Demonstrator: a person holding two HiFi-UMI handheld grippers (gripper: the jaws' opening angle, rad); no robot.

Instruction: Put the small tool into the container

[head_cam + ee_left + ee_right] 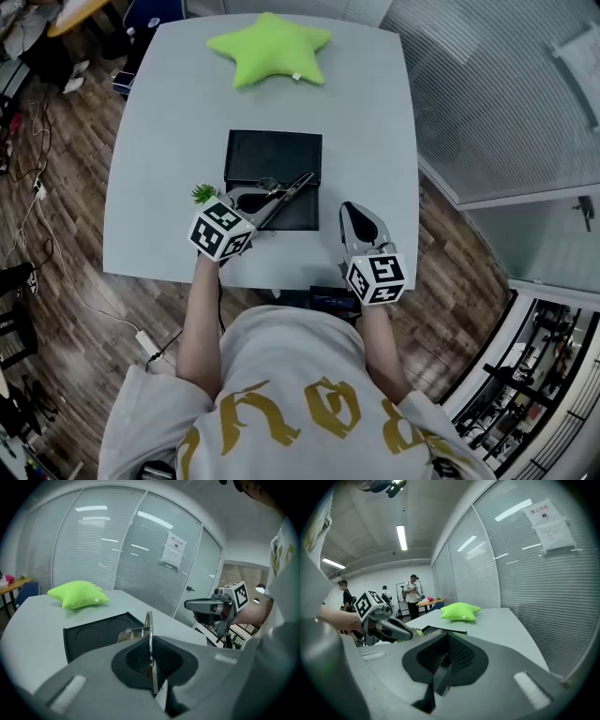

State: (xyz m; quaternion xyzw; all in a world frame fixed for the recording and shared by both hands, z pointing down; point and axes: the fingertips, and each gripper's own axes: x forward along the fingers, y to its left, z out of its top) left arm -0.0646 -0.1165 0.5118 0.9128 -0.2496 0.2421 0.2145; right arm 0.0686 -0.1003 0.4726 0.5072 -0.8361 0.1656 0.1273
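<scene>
Slim metal tool (289, 190), clamped in left gripper (255, 208) over black rectangular tray (272, 150).
Tool type unclear, base hidden within the grip; right gripper (359, 223) closed, empty.

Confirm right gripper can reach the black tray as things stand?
Probably yes: the right gripper sits right of the black tray, bare table between; the left gripper and metal tool crowd only its front.

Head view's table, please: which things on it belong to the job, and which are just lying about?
Job:
small metal tool, held in the left gripper
black container

Lying about:
green star cushion
small green sprig beside the left gripper
</scene>
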